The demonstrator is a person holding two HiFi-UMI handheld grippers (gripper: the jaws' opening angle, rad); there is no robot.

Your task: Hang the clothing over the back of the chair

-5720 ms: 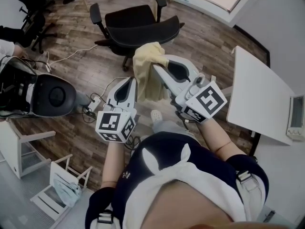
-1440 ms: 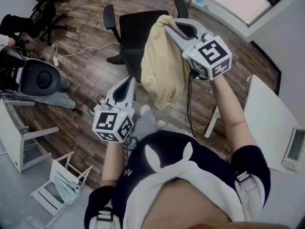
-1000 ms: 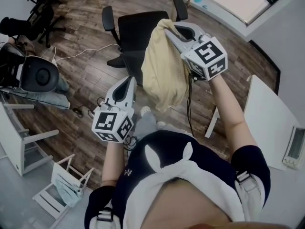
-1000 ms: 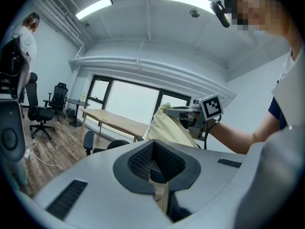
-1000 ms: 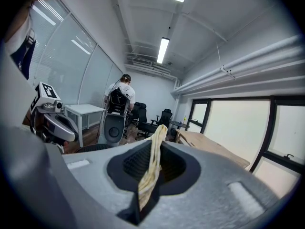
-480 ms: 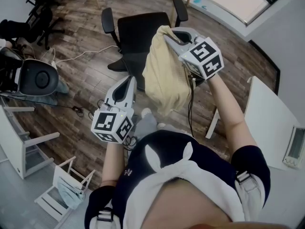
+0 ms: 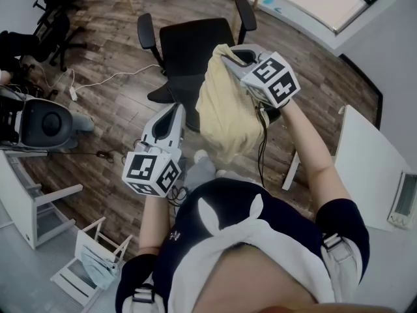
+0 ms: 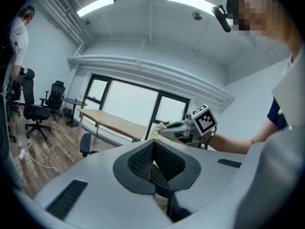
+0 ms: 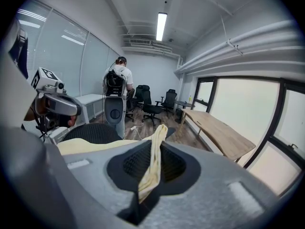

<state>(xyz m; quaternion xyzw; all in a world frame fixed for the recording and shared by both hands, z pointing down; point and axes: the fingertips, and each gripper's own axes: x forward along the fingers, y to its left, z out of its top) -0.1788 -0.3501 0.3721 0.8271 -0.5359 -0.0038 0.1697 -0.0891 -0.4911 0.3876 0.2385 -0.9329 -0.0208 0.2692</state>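
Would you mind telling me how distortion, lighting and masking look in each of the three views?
Head view: wide-angle, the floor planks bowing towards the edges, evenly lit and sharp. Left gripper view: fisheye with dark corners, bright ceiling lights, a mosaic patch at upper right. Right gripper view: fisheye again, the windows washed out, the yellow clothing in focus.

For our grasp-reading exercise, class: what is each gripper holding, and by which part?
The right gripper pinches the yellow garment by a bunched fold at its top; the rest hangs below. The left gripper holds nothing.
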